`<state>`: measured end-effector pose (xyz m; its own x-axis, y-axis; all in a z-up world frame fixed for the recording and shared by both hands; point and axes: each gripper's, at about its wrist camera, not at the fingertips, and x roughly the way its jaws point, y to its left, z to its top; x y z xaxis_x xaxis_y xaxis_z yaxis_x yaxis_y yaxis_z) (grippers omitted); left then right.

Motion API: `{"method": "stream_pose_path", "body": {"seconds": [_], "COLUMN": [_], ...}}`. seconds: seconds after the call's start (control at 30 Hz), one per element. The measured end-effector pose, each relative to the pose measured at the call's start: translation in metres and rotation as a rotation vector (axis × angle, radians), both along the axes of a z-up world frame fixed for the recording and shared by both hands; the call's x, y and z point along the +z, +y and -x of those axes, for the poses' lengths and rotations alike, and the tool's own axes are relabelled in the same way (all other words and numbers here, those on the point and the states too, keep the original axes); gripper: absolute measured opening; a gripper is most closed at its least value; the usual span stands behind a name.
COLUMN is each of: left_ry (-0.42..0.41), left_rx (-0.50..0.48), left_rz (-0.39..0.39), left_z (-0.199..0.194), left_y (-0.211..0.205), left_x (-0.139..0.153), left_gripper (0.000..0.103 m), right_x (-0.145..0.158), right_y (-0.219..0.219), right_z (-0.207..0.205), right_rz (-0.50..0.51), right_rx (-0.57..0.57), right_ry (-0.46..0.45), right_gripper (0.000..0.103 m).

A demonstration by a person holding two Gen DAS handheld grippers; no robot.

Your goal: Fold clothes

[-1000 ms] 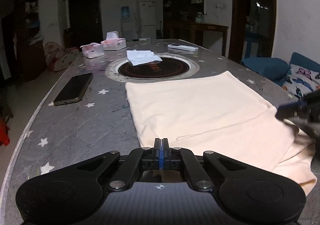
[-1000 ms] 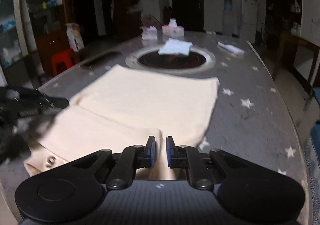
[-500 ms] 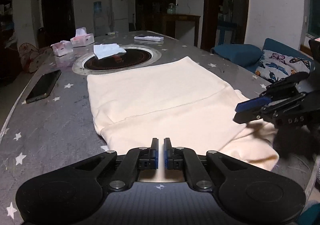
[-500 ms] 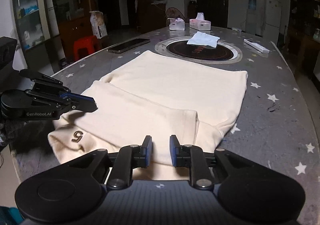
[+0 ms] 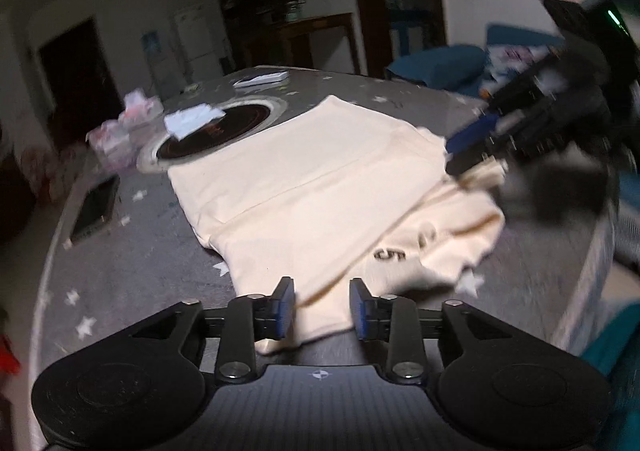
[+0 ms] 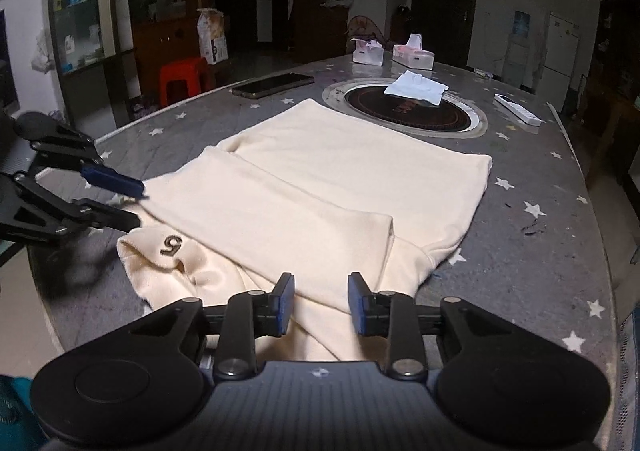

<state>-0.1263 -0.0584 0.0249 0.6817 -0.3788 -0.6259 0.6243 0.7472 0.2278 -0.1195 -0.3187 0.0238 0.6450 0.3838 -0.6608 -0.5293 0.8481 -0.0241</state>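
I see the cream garment (image 6: 328, 187) lying partly folded on the grey star-patterned worktop (image 6: 532, 251), its near edge doubled over, with a dark "5" mark (image 6: 172, 245) showing on the bunched corner. My left tool (image 5: 322, 309) has just been opening; its blue pads stand spread with the cloth's edge lying loose between them, not pinched. My right tool (image 6: 320, 303) has likewise been opening, pads apart over the near hem, gripping nothing. Beyond the garment sits a round dark inset (image 6: 408, 111) with a white tissue (image 6: 416, 87) on it, and a phone (image 6: 272, 85) lies near the worktop's far left rim
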Motion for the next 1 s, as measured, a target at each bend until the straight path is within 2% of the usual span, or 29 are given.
{"method": "stream_pose_path", "body": {"seconds": [0.13, 0.2, 0.27, 0.33, 0.47, 0.57, 0.63, 0.67, 0.77, 0.87, 0.93, 1.0], "left_ry": [-0.038, -0.039, -0.048, -0.059, -0.091, -0.120, -0.132, -0.139, -0.151, -0.133, -0.120, -0.107], "left_rx": [-0.053, -0.076, -0.088, -0.101, -0.131, -0.161, -0.177, -0.182, -0.161, -0.112, -0.077, -0.057], "left_rz": [-0.048, -0.051, -0.058, -0.066, -0.090, -0.099, -0.097, -0.097, -0.068, 0.011, 0.054, 0.090], "left_z": [0.010, 0.013, 0.017, 0.019, 0.019, 0.019, 0.020, 0.020, 0.016, 0.002, -0.010, -0.021], "left_y": [-0.005, -0.004, -0.003, -0.003, -0.013, -0.022, -0.025, -0.027, -0.026, -0.021, -0.019, -0.018], "left_x": [-0.004, -0.004, -0.003, -0.003, -0.008, -0.014, -0.017, -0.018, -0.015, -0.003, 0.005, 0.012], "left_gripper": [0.039, 0.044, 0.044, 0.044, 0.044, 0.044, 0.034, 0.023, 0.011, 0.010, 0.010, 0.010], "right_x": [0.002, 0.005, 0.007, 0.008, 0.005, 0.003, 0.002, 0.001, -0.003, -0.008, -0.011, -0.013], "right_y": [-0.001, -0.002, -0.003, -0.003, 0.001, 0.005, 0.007, 0.008, 0.011, 0.014, 0.018, 0.020], "right_z": [0.007, 0.011, 0.016, 0.020, 0.026, 0.033, 0.037, 0.039, 0.044, 0.047, 0.047, 0.044], "right_rz": [0.028, 0.045, 0.060, 0.072, 0.103, 0.142, 0.172, 0.188, 0.223, 0.248, 0.264, 0.264], "right_rx": [0.021, 0.035, 0.051, 0.065, 0.094, 0.112, 0.124, 0.131, 0.155, 0.180, 0.191, 0.203], "right_ry": [0.003, 0.000, -0.004, -0.007, -0.011, -0.032, -0.053, -0.064, -0.081, -0.105, -0.136, -0.162], "right_gripper": [0.036, 0.038, 0.039, 0.045, 0.047, 0.056, 0.063, 0.064, 0.064, 0.065, 0.072, 0.072]}}
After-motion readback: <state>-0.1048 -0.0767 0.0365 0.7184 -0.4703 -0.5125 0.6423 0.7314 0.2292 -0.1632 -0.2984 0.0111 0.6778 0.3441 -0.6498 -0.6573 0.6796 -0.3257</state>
